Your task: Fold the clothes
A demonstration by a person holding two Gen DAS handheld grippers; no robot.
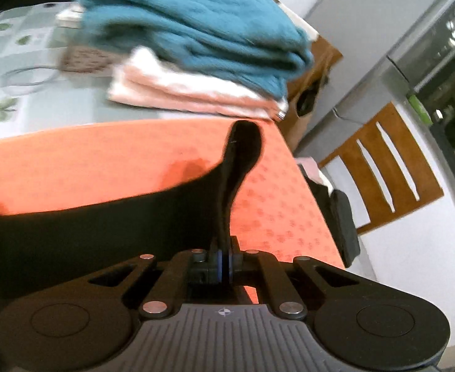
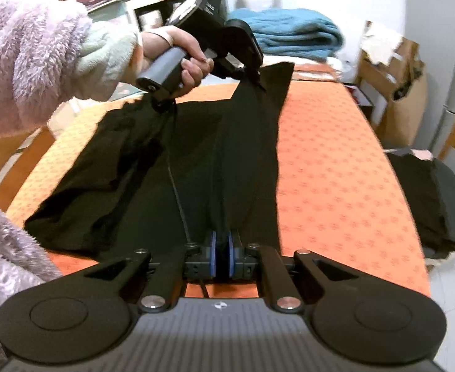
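Both claws, left claw (image 2: 260, 82) and right claw (image 2: 222, 248), clamp the black garment (image 2: 165, 170) stretched over the orange bench (image 2: 336, 170).

teal blanket (image 1: 193, 28) motion-blurred; black garment (image 2: 171, 167) hides both grippers' fingertips.

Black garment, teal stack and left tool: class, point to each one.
Black garment (image 2: 153, 167), right wrist view, flat middle.
Teal stack (image 1: 196, 28), left wrist view, top fold.
Left tool (image 2: 260, 83), right wrist view, tips on the cloth.
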